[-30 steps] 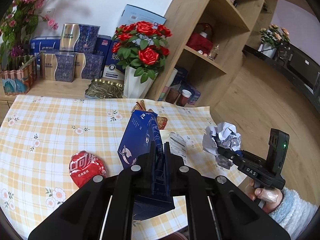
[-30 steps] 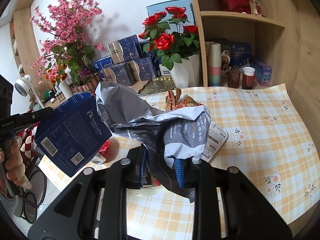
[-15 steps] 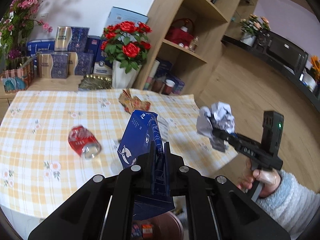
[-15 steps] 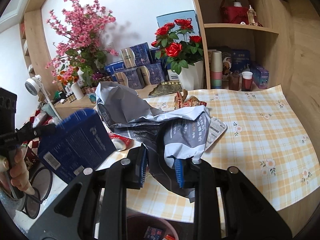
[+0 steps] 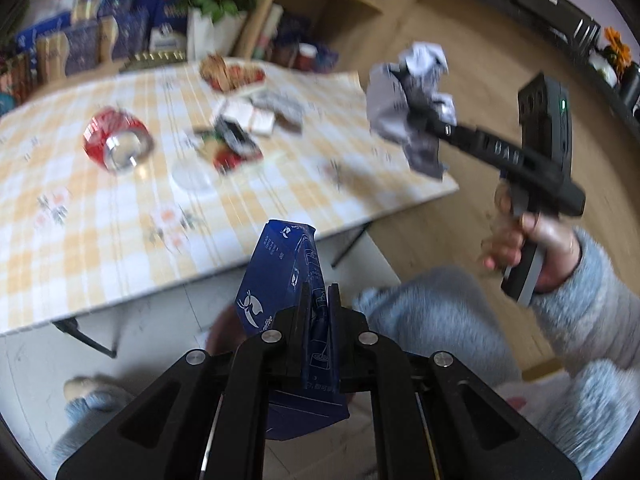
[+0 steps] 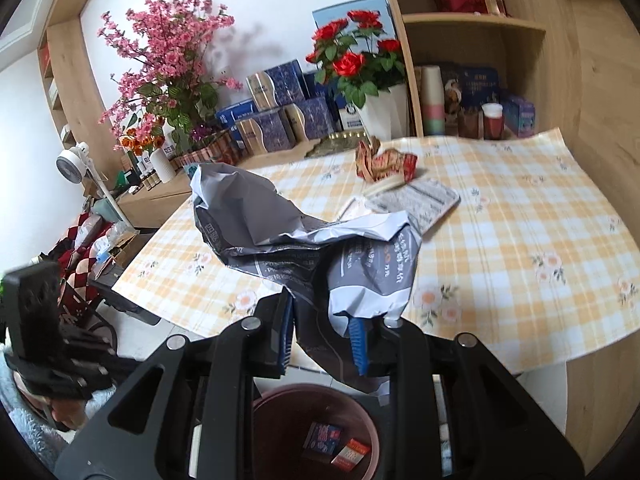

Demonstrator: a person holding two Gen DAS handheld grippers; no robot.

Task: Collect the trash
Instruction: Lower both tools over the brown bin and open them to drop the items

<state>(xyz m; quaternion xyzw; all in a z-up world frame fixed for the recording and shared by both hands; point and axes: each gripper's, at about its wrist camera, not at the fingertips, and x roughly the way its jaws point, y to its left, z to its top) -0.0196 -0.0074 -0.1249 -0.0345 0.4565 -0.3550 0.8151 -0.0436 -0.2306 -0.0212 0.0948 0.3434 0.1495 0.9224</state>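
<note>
My left gripper is shut on a blue coffee box, held off the table's front edge above the floor. My right gripper is shut on a crumpled grey plastic mailer bag, held over a dark red trash bin that holds two small packets. The right gripper with the bag also shows in the left wrist view, right of the table. A crushed red can, wrappers and a blister pack lie on the checked tablecloth.
A crumpled red-gold wrapper lies at the table's back. Boxes, a rose vase and pink blossoms stand behind it. Wooden shelves are at the right. My legs in blue fleece are below.
Both grippers have pulled back from the table and lowered, still holding their loads. The left view now looks down past the table edge; the bin has come into full view under the right gripper.
</note>
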